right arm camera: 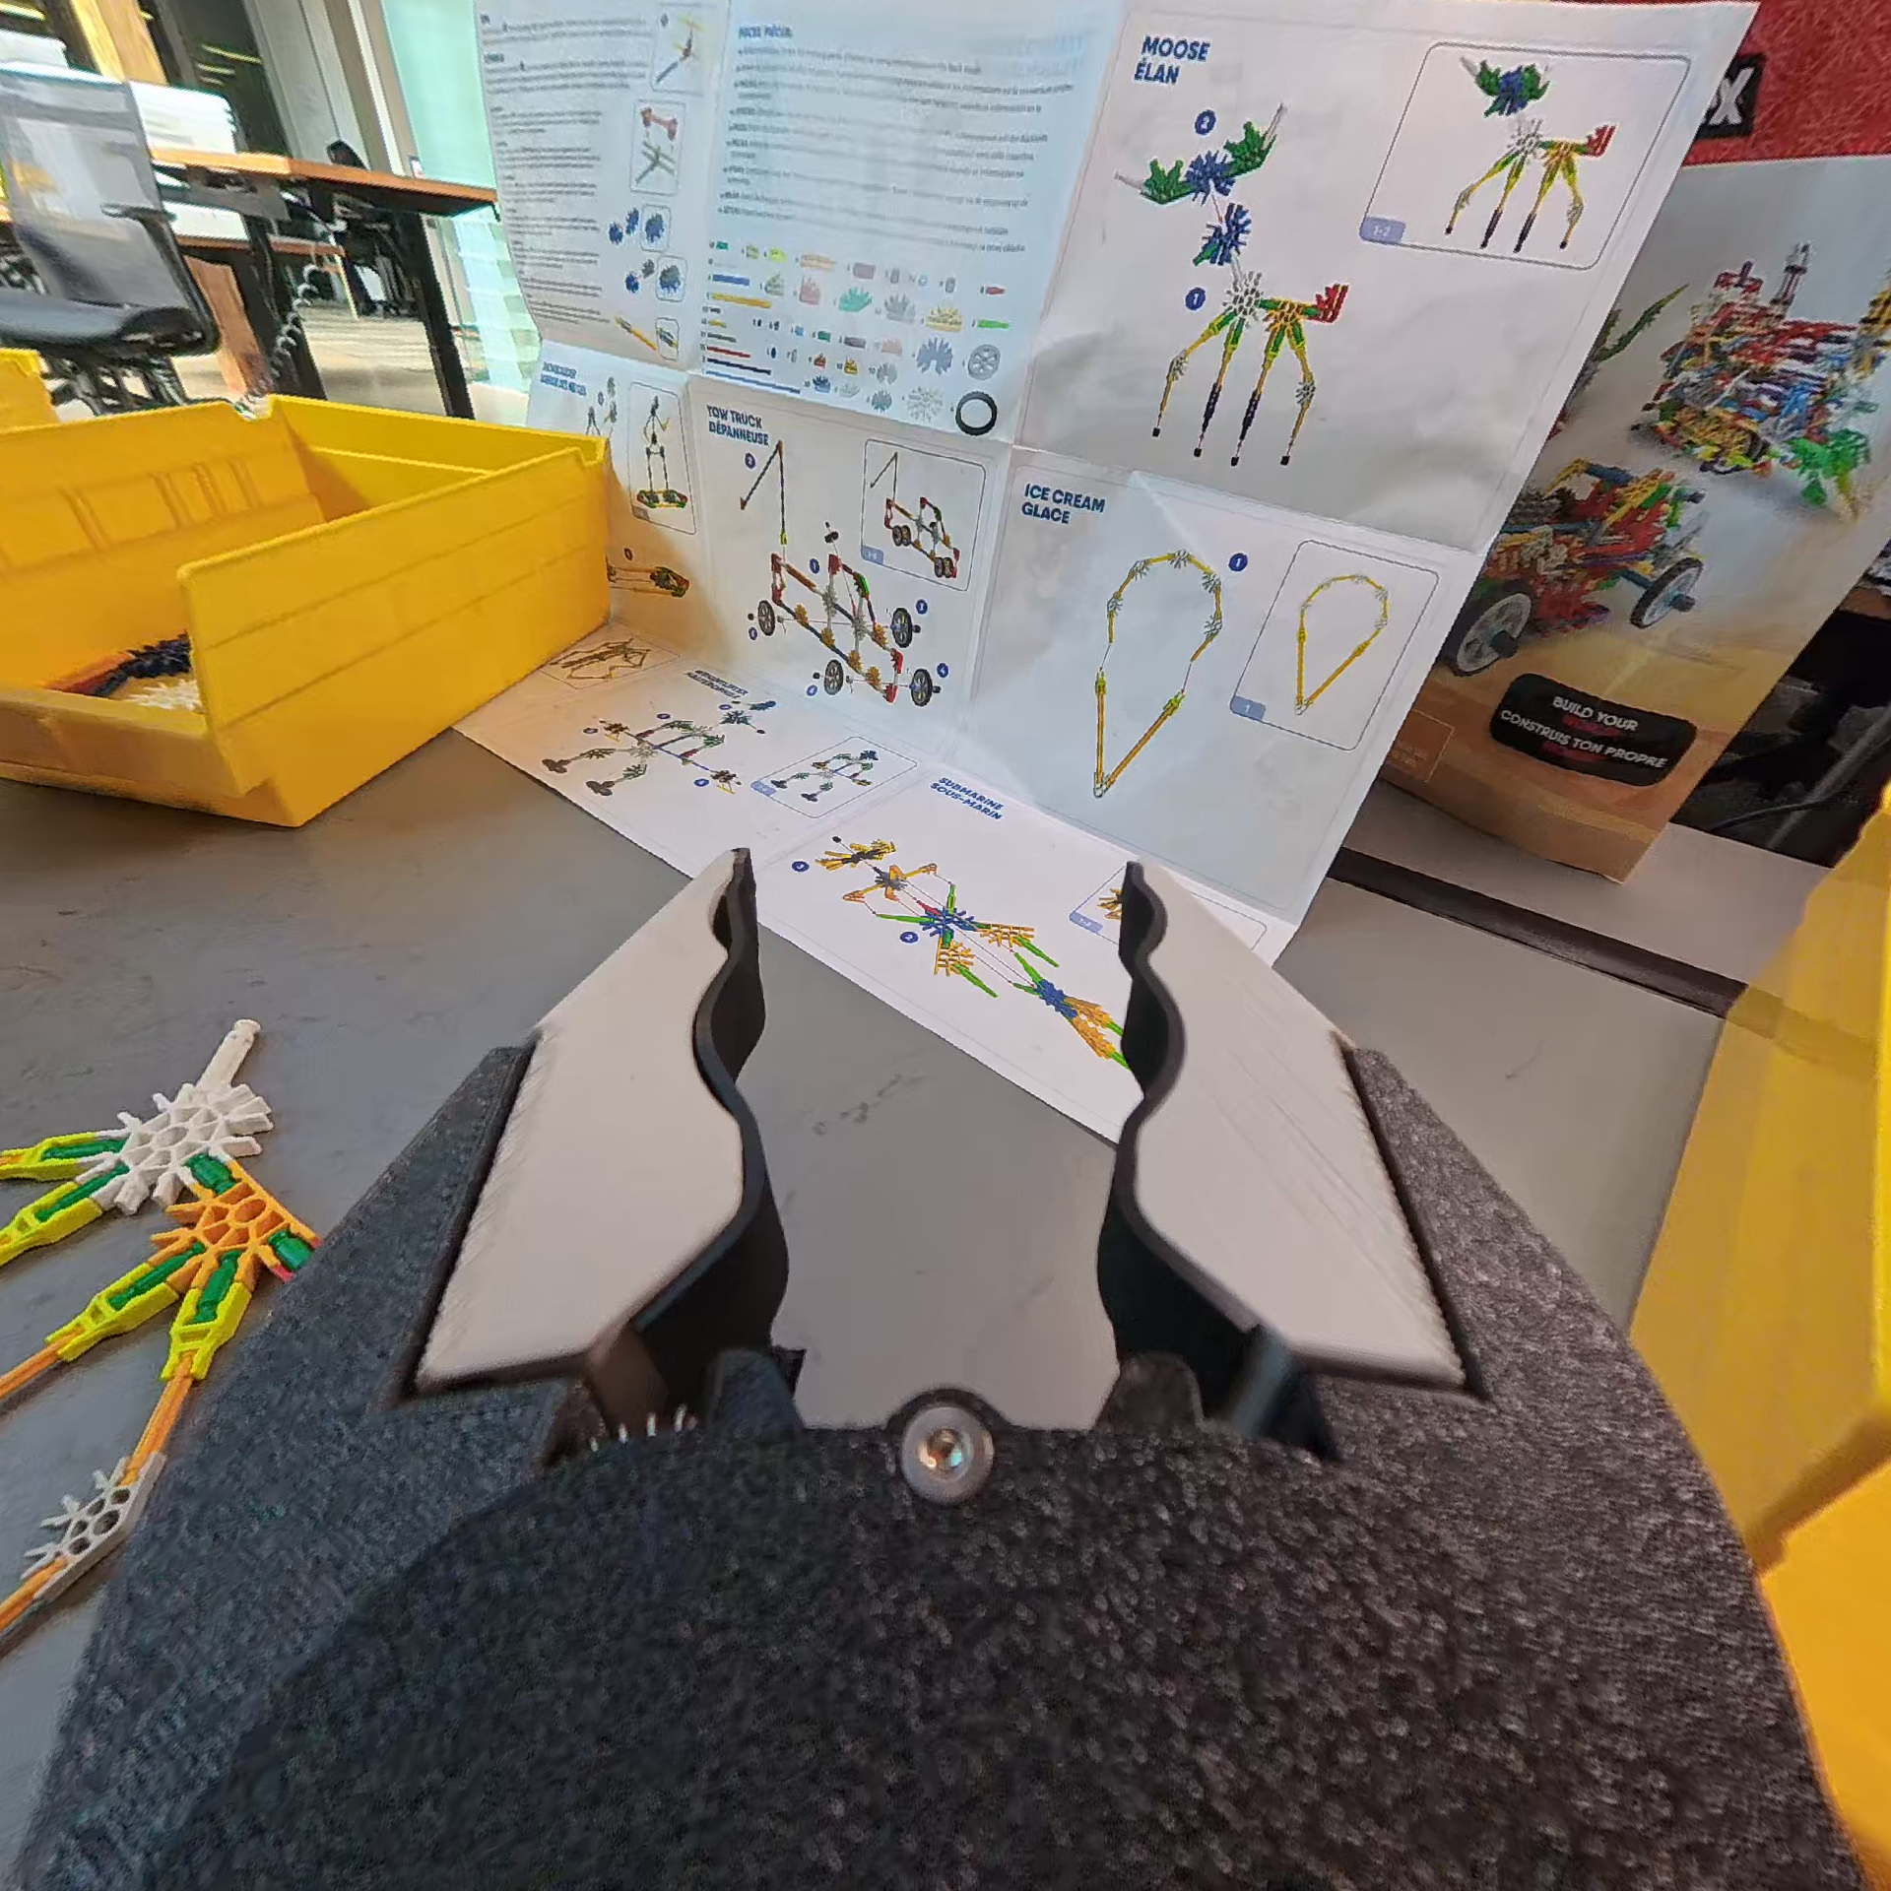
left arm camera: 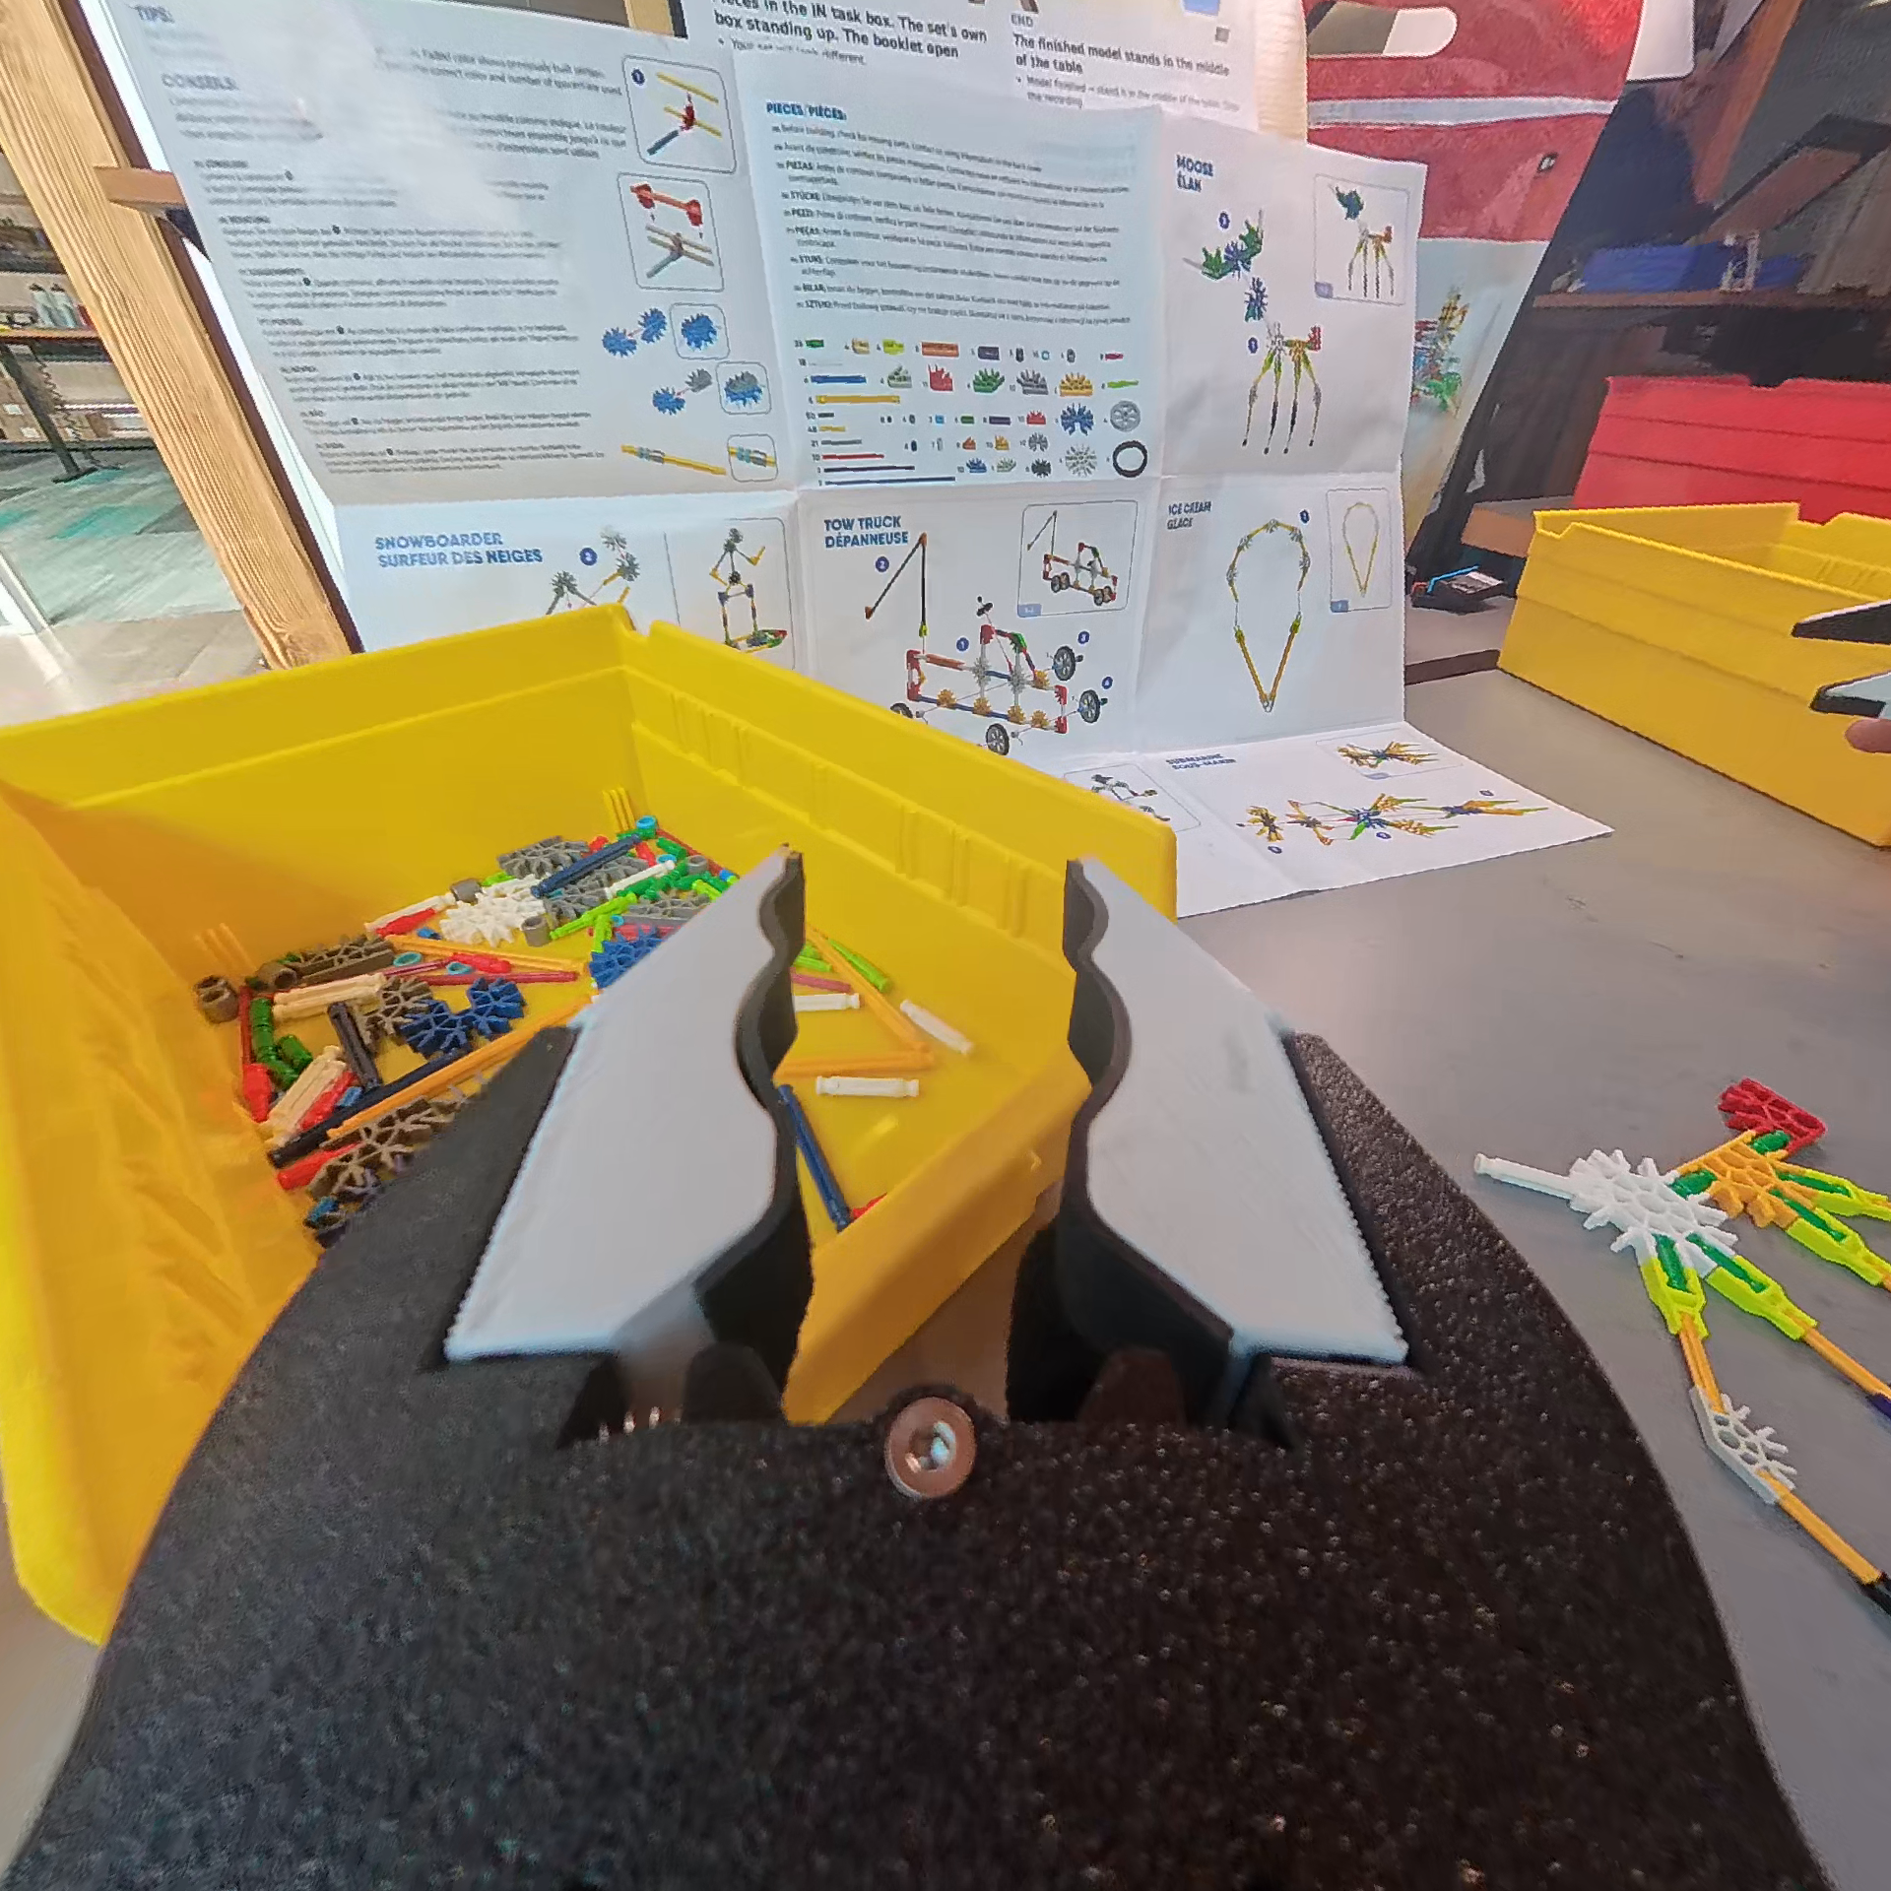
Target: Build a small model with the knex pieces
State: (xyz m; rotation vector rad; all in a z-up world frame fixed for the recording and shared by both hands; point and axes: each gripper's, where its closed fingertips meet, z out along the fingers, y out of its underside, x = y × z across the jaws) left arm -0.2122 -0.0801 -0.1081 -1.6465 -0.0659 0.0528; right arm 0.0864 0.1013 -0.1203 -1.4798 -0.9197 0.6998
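Observation:
My left gripper (left arm camera: pixel 931 870) is open and empty, held above the right part of a yellow bin (left arm camera: pixel 921 808) that holds several loose rods and connectors (left arm camera: pixel 460 982). A partly built model (left arm camera: pixel 1719 1218) of white, orange, green and yellow pieces lies flat on the grey table to its right. My right gripper (right arm camera: pixel 931 870) is open and empty above the bare table, just in front of the lower fold of an instruction sheet (right arm camera: pixel 1023 573). The same model (right arm camera: pixel 174 1207) lies to its left. The right gripper's tips (left arm camera: pixel 1852 665) show at the left view's right edge.
The instruction sheet (left arm camera: pixel 921 358) stands upright behind the bin, its lower fold flat on the table. A second yellow bin (left arm camera: pixel 1678 634) sits at the right; in the right wrist view it (right arm camera: pixel 1780 1177) is close on the right. A toy box (right arm camera: pixel 1658 491) stands behind. From either gripper's tips it is about 20 centimetres to the partly built model (left arm camera: pixel 1719 1218). The right camera catches it too, in the right wrist view (right arm camera: pixel 157 1182).

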